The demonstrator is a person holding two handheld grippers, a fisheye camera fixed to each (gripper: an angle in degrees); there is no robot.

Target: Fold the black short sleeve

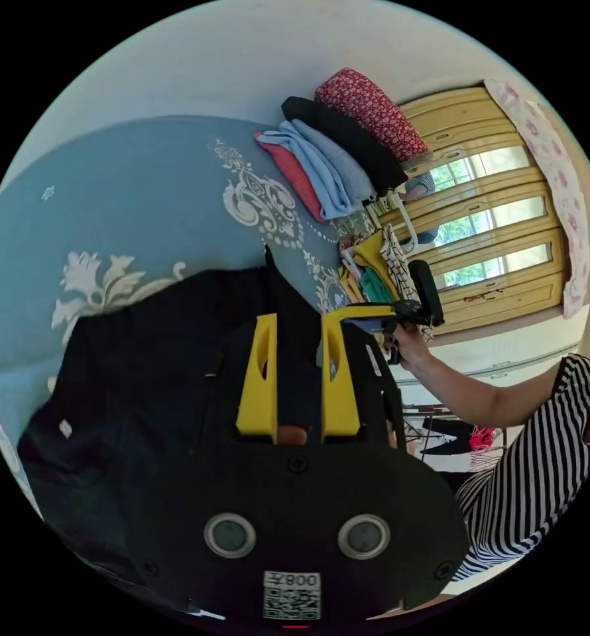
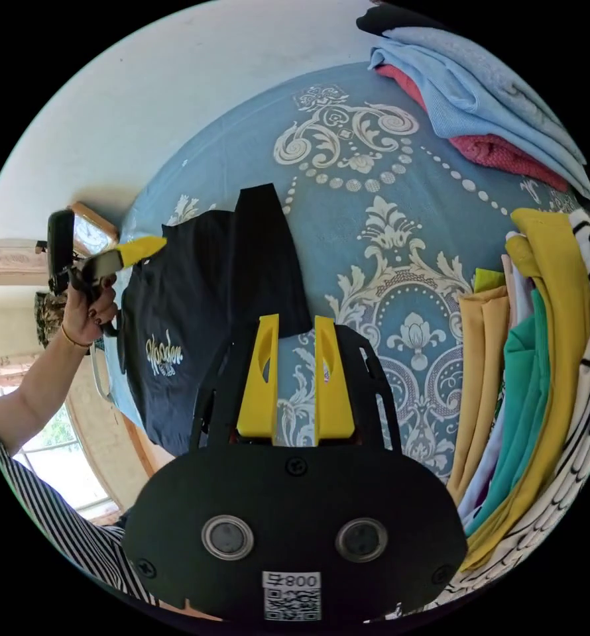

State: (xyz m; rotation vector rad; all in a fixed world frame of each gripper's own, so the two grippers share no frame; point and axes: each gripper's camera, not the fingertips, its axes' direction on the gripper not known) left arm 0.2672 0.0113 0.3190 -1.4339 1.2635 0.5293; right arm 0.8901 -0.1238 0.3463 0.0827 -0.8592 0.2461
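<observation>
The black short sleeve shirt (image 1: 142, 371) lies on a blue patterned bedspread (image 1: 142, 192), and dark cloth runs between the narrow-set yellow jaws of my left gripper (image 1: 298, 318). In the right gripper view the shirt (image 2: 182, 311) shows a pale print. A strip of it rises to the tips of my right gripper (image 2: 296, 319), whose jaws stand close together on its edge. The left gripper (image 2: 139, 250), held by a hand (image 2: 86, 311), meets the shirt's far corner. The right gripper (image 1: 374, 309) appears beside my left jaws.
A folded stack (image 2: 480, 106) of blue, red and black clothes sits on the bedspread (image 2: 374, 265). A pile of yellow, green and striped garments (image 2: 540, 371) lies at the right. A person's striped top (image 1: 540, 477) and a wooden window frame (image 1: 494, 218) are nearby.
</observation>
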